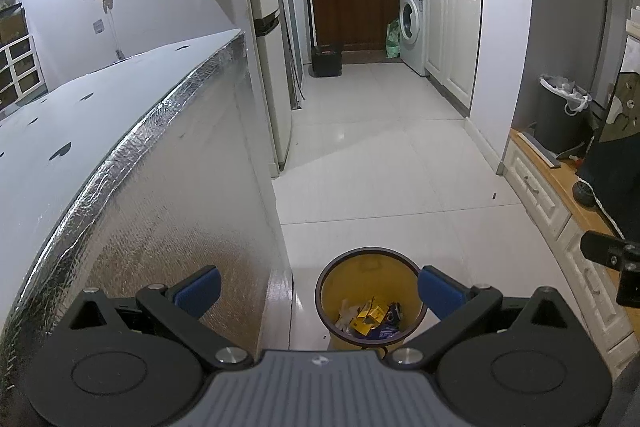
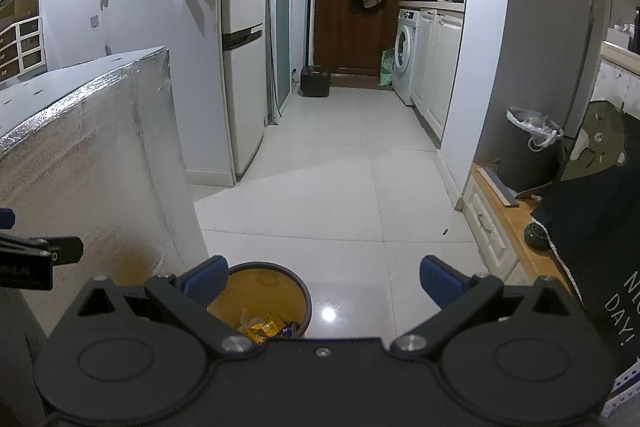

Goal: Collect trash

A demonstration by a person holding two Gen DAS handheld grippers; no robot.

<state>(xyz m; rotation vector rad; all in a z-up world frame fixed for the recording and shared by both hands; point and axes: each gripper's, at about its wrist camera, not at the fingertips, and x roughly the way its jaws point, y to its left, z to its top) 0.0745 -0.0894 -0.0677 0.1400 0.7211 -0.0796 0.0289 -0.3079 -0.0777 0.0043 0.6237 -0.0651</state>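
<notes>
In the left wrist view, the left gripper is held spread wide with nothing between its blue pads. A yellow bin stands on the tiled floor just ahead of and below the fingers, nearer the right-hand pad, and trash is seen at its bottom: a yellow packet, a blue wrapper and some pale scraps. A foil-covered table rises beyond the left-hand finger, its edge just beside the bin. The bin is judged to be set there so that rubbish can be dropped straight off the table's end.

In the right wrist view, the right gripper is likewise released and empty. The bin sits under the left-hand finger, partly hidden by it, with the table's foil side further to that side. A second, grey bin with a white liner stands well beyond the right-hand finger. No loose rubbish is seen on the floor; more is judged likely to be on the tabletop, if anywhere.
</notes>
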